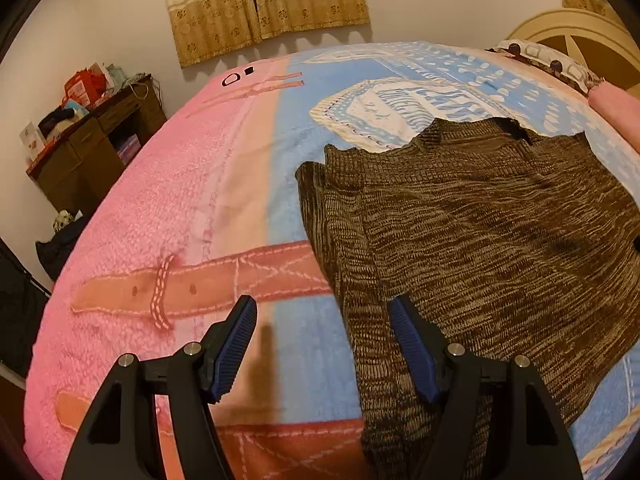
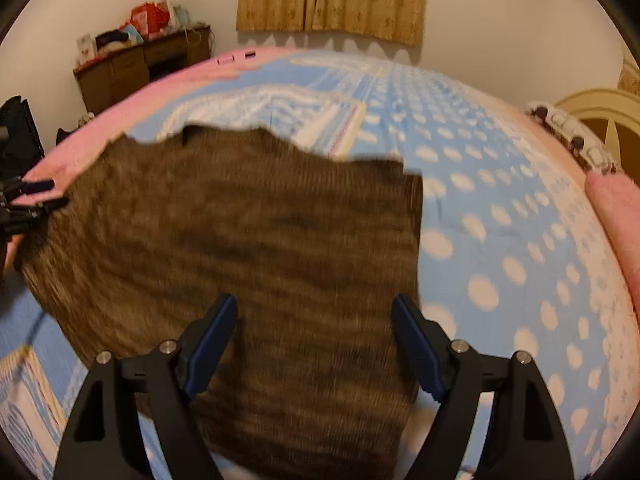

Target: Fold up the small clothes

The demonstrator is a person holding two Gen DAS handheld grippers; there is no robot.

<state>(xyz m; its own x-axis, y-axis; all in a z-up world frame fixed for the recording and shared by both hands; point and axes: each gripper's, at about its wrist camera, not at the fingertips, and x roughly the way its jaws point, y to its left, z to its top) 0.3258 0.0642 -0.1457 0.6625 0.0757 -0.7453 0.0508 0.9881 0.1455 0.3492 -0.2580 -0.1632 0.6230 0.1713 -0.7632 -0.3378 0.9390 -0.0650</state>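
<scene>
A brown marled knit sweater (image 1: 480, 220) lies spread flat on the bed, its left side folded in a long strip. In the left wrist view my left gripper (image 1: 322, 308) hovers open over that left edge; one pad (image 1: 412, 344) is above the knit, the other above bare blanket, and nothing is gripped. In the right wrist view, which is blurred, the sweater (image 2: 240, 220) fills the middle. My right gripper (image 2: 314, 304) stands open above its near right part, the right pad close to the sweater's right edge. The left gripper (image 2: 32, 196) shows at the sweater's far left side.
The bed is covered by a pink and blue patterned blanket (image 1: 168, 208). A cluttered brown desk (image 1: 92, 140) stands by the wall on the left, curtains (image 1: 264, 4) behind. A pink pillow (image 2: 616, 208) and cream headboard (image 2: 596, 112) lie to the right.
</scene>
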